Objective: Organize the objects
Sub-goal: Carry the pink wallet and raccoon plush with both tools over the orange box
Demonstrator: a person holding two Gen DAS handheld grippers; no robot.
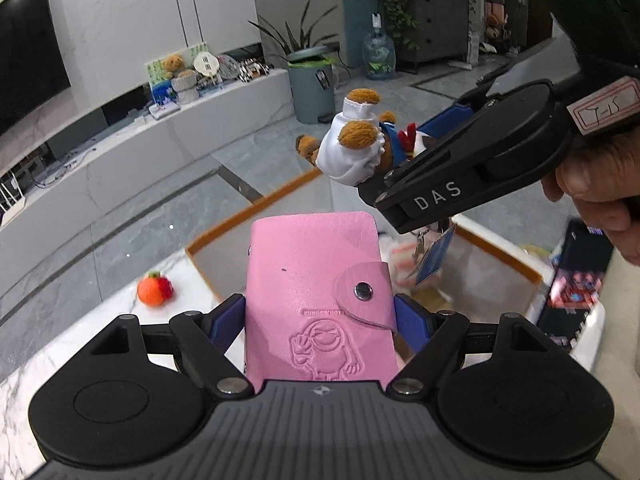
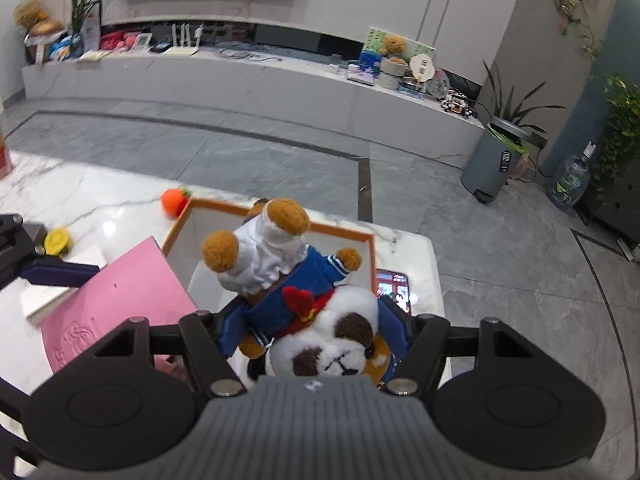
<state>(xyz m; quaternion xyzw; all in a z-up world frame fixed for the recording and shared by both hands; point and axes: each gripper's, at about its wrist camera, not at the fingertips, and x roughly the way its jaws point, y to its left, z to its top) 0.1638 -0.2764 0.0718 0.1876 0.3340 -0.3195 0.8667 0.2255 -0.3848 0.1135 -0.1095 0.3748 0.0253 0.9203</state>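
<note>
Pink card holder (image 1: 320, 296) clamped in left gripper (image 1: 320, 316), plush dog (image 2: 304, 300) in right gripper (image 2: 308, 320); both converge over box (image 1: 224, 220), risking collision.

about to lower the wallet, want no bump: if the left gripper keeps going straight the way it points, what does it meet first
Most likely the inside of the orange-rimmed white box, which lies directly ahead of the left gripper and its pink leather card wallet. The right gripper sits off to the right; depth is uncertain.

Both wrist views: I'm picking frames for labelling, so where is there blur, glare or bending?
Left wrist: orange knitted fruit and orange-rimmed box smeared; floor lines bow. Right wrist: box rim softly blurred; glare on white marble tabletop; plush bear in blue jacket sharp.
</note>
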